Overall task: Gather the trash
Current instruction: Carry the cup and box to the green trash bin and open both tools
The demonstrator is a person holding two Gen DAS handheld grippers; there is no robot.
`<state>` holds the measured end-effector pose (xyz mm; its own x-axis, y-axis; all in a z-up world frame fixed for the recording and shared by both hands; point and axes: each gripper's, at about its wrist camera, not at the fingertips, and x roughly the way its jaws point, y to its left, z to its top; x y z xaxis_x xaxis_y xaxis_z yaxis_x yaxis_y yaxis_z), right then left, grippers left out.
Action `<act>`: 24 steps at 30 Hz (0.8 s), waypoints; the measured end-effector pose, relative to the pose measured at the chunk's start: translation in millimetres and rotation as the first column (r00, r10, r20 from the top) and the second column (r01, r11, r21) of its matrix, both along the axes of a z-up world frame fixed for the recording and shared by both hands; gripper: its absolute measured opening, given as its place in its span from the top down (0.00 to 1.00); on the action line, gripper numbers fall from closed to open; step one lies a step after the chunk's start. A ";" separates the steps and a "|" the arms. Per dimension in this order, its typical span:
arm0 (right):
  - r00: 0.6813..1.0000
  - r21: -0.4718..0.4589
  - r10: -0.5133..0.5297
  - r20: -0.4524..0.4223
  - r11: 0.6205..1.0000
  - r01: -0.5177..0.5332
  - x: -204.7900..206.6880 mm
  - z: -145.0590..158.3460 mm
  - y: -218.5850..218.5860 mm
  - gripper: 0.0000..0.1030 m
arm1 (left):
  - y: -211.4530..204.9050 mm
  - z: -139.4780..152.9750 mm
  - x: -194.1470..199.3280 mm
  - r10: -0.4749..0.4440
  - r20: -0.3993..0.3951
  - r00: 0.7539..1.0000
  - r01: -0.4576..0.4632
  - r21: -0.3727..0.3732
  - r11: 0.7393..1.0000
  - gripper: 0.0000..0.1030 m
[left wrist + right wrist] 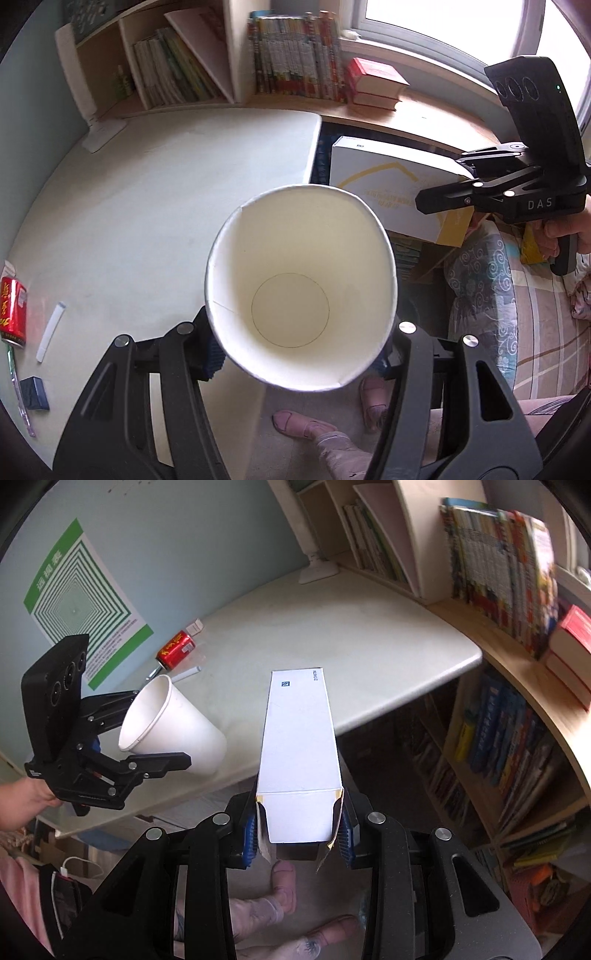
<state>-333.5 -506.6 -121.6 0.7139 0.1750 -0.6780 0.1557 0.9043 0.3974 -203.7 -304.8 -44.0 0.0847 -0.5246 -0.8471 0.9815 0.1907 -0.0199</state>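
The desk [295,627] is the biggest thing here, pale and mostly bare; everything else is told from it. Past the desk's far edge stand shelves [369,535] full of books [295,62]; a green poster [79,602] hangs on the wall at the desk's left side in the right wrist view. A white lamp foot [317,570] sits at the desk's back corner.

The box [299,746], long and white, is held in the air off the desk's near edge; the right gripper [299,834] has its two blue pads pressed on the box's open end, one on each side, so its jaws are only partly open and hold the box tight. The cup [301,291], white paper and empty inside, is also in the air by the desk's near edge; the left gripper [303,354] squeezes it near the bottom, jaws about half open around it.

A red can [175,650] lies on its side on the desk near the poster wall; just beside the can lie a white strip [50,332], a small dark block [34,393] and a thin pen [18,391]. A small white carton [195,626] stands on the desk behind the can.
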 end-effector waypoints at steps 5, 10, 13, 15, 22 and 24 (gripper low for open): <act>0.993 0.034 -0.100 -0.062 0.994 0.102 -77.9 -37.4 -30.0 0.67 | -40.1 -19.0 -68.2 -0.100 -0.041 0.994 0.101 0.039 0.994 0.45; 0.972 0.079 -0.201 -0.119 0.974 0.211 -140.0 -76.8 -45.7 0.67 | -62.0 -48.6 -121.8 -0.199 -0.065 0.978 0.204 0.086 0.975 0.45; 0.955 0.103 -0.252 -0.158 0.957 0.270 -171.0 -103.3 -50.4 0.67 | -74.7 -70.1 -146.2 -0.244 -0.087 0.966 0.253 0.117 0.960 0.45; 0.943 0.122 -0.280 -0.179 0.945 0.304 -187.5 -121.1 -52.0 0.67 | -80.8 -86.7 -160.9 -0.267 -0.097 0.959 0.279 0.137 0.951 0.45; 0.902 0.194 -0.352 -0.249 0.895 0.402 -228.2 -184.0 -54.5 0.67 | -100.9 -147.2 -189.6 -0.291 -0.139 0.947 0.316 0.223 0.922 0.45; 0.894 0.216 -0.363 -0.264 0.881 0.422 -234.1 -200.2 -54.9 0.67 | -104.9 -162.3 -195.2 -0.300 -0.142 0.943 0.327 0.244 0.913 0.45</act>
